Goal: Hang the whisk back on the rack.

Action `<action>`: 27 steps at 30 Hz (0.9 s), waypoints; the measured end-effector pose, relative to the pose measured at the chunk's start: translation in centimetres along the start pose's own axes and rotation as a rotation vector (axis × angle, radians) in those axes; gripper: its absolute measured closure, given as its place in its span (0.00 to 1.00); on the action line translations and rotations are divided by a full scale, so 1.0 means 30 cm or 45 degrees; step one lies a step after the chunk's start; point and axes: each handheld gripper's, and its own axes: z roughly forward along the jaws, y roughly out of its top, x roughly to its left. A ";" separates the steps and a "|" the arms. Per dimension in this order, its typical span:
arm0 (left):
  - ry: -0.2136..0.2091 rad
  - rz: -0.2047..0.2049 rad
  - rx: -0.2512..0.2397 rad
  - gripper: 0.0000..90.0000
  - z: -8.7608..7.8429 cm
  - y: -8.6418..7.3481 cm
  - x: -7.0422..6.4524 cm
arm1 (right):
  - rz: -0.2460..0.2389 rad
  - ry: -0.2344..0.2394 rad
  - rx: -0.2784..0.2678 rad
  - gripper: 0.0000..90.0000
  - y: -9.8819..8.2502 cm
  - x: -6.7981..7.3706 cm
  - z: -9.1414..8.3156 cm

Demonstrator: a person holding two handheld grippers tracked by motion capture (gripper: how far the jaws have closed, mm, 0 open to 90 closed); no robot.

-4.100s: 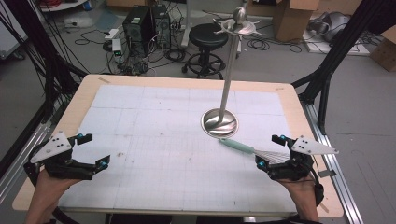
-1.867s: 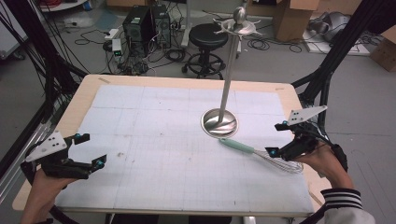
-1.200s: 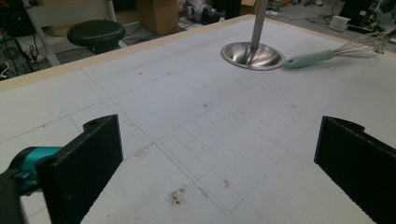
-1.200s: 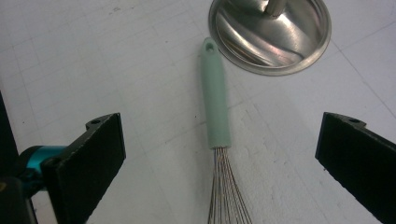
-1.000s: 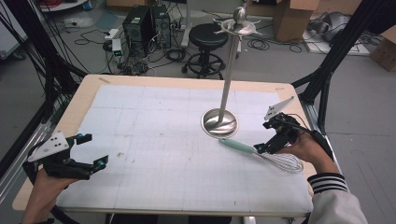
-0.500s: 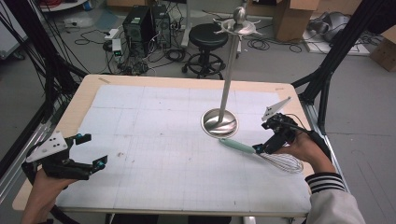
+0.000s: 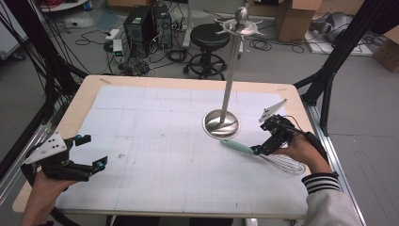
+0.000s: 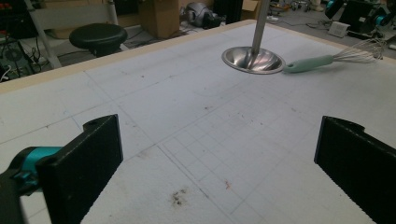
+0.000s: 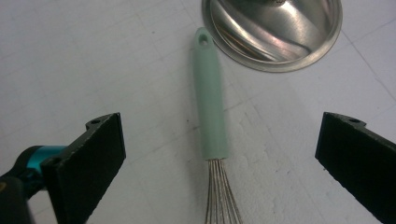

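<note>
Two grippers are at the table, and the work in hand belongs to the right gripper (image 7: 261, 148), which hangs over the whisk (image 7: 263, 154) with its jaws spread wide and nothing between them. In the right gripper view the mint-green handle (image 9: 210, 100) runs up the middle of the gap, well clear of both black jaws, so the step looks like the line-up just ahead of a grasp. The next move likely calls for lowering until the jaws straddle the handle near the point where the wires (image 9: 222, 198) begin, then closing squarely across it; the smooth, rounded handle could roll or slip if pinched off-centre.

The whisk lies flat on the white gridded mat (image 7: 164, 141), toward the right and near side of the table, its handle end with a small hanging hole pointing at the round steel base (image 7: 221, 124) of the hook stand (image 7: 232, 66), just beside it but apparently not touching. Its thin wire balloon points toward the near right corner.

Far off at the near left, the left gripper (image 7: 91, 157) is also spread wide and empty, hovering over bare mat.
</note>
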 end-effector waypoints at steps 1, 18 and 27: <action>0.001 0.000 0.002 0.02 0.000 0.000 0.000 | -0.006 -0.006 0.009 0.00 0.003 0.001 0.006; -0.004 -0.002 0.004 0.02 -0.003 -0.001 0.004 | -0.047 0.013 0.176 0.00 0.015 0.021 0.124; -0.006 0.000 0.006 0.02 -0.002 -0.001 0.005 | -0.059 0.004 0.244 0.00 0.018 0.023 0.166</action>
